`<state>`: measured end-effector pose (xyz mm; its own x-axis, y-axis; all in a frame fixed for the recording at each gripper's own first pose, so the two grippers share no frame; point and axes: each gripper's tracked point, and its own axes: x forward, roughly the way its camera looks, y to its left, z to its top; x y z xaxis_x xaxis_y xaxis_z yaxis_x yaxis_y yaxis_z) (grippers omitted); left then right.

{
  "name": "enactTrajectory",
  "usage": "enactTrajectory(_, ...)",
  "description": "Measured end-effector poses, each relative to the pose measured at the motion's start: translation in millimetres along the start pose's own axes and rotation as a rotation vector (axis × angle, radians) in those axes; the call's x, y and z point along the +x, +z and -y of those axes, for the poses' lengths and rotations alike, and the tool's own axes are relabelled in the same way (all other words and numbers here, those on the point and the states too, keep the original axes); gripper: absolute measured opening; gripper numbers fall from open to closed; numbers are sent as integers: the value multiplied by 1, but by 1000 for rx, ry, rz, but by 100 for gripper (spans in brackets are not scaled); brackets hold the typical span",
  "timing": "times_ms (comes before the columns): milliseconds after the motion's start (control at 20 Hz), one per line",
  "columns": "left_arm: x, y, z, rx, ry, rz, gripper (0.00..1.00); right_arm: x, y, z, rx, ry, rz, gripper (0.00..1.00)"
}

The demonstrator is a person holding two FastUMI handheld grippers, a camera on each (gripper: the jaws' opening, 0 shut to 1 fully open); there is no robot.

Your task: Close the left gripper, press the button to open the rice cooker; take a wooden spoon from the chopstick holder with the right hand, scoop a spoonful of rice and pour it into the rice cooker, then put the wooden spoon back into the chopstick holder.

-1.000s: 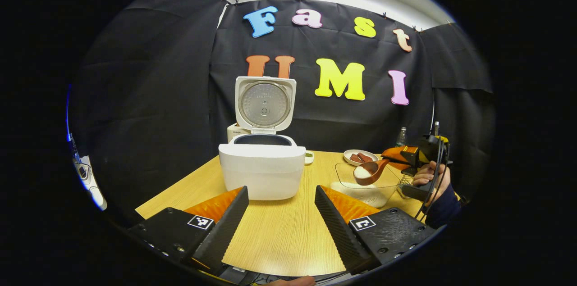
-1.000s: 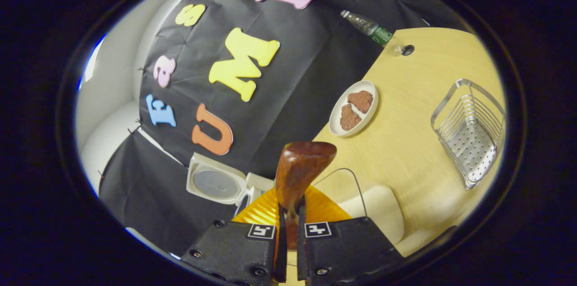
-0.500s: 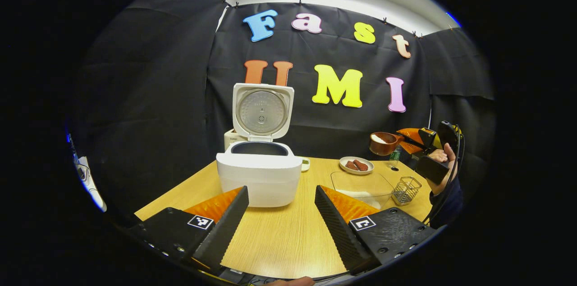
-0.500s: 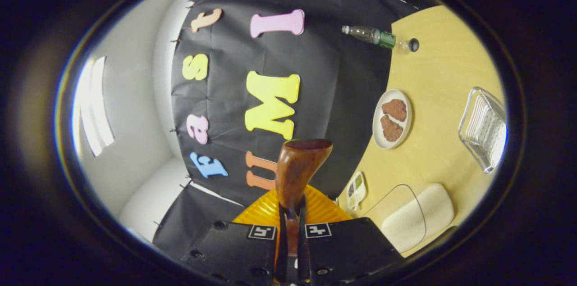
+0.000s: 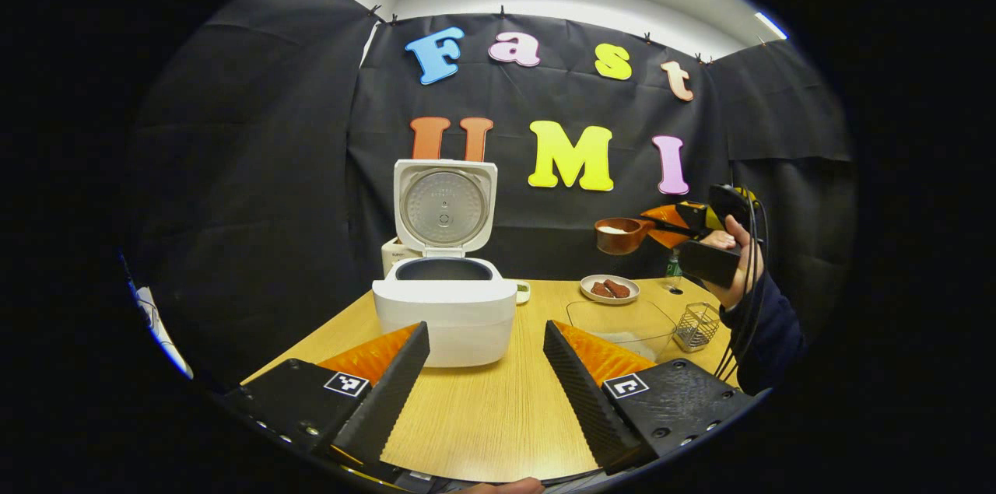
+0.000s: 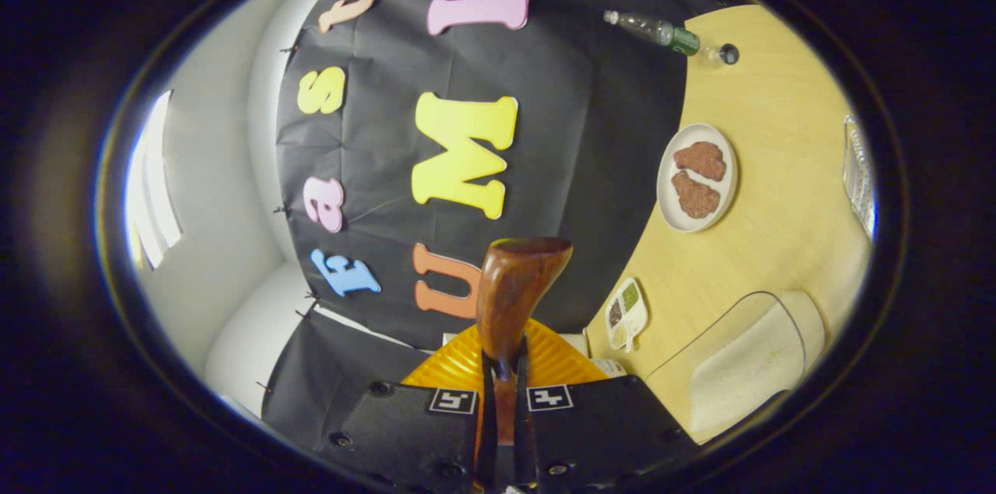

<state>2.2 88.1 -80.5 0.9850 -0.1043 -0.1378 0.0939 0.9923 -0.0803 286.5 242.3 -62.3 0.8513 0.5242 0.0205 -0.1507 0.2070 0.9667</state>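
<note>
The white rice cooker (image 5: 443, 315) stands on the table with its lid (image 5: 443, 206) raised upright and the dark pot showing. My left gripper (image 5: 484, 332) is open in front of it, low over the table, holding nothing. At the right, a hand holds my right gripper (image 5: 675, 223) high in the air, shut on the handle of the wooden spoon (image 5: 618, 236). The spoon's bowl carries white rice and points toward the cooker, still well to its right. In the right gripper view the spoon (image 6: 513, 288) rises from my shut right gripper (image 6: 504, 363). The clear rice container (image 5: 618, 323) lies below.
A metal chopstick holder (image 5: 696, 325) stands right of the rice container (image 6: 747, 362). Behind are a plate of brown food (image 5: 609, 289) (image 6: 695, 176), a small seasoning dish (image 5: 523, 290) (image 6: 625, 313) and a bottle (image 6: 654, 31). Bare tabletop (image 5: 482, 416) lies in front of the cooker.
The right gripper lifted the rice-laden spoon out of the clear container and carried it up and leftward toward the cooker. The left gripper stayed open, drifting slightly.
</note>
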Motion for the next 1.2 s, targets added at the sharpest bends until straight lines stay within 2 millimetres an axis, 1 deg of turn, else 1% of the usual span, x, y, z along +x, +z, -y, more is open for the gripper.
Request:
enactTrajectory(150, -8, 1, -19, -17, 12, 13, 94, 39, -27, -13, -68, -15, -27, 10)
enactTrajectory(300, -13, 2, -33, -54, 17, 23, 94, 81, -60, -26, -123, -20, -61, 10)
enactTrajectory(450, -18, 1, -43, -64, 32, 25, 94, 126, -98, -26, -230, -57, -107, 10)
enactTrajectory(550, -20, 1, -47, -58, 38, 29, 94, 152, -122, -25, -314, -75, -138, 10)
enactTrajectory(650, -26, 1, -46, -47, 36, 35, 94, 174, -146, -22, -402, -100, -171, 11)
enactTrajectory(700, -25, 2, -49, -45, 36, 36, 94, 184, -156, -20, -451, -109, -190, 11)
enactTrajectory(800, -28, 3, -46, -54, 22, 35, 94, 198, -170, -18, -547, -132, -211, 10)
enactTrajectory(900, -30, 3, -49, -50, 30, 47, 94, 209, -179, -13, -642, -165, -225, 11)
enactTrajectory(950, -30, 2, -50, -52, 30, 50, 94, 212, -185, -17, -687, -161, -233, 10)
enactTrajectory(1100, -29, 2, -55, -69, 37, 43, 94, 217, -195, -29, -851, -148, -228, 11)
enactTrajectory(1200, -31, -2, -56, -73, 44, 33, 94, 216, -201, -32, -953, -159, -230, 11)
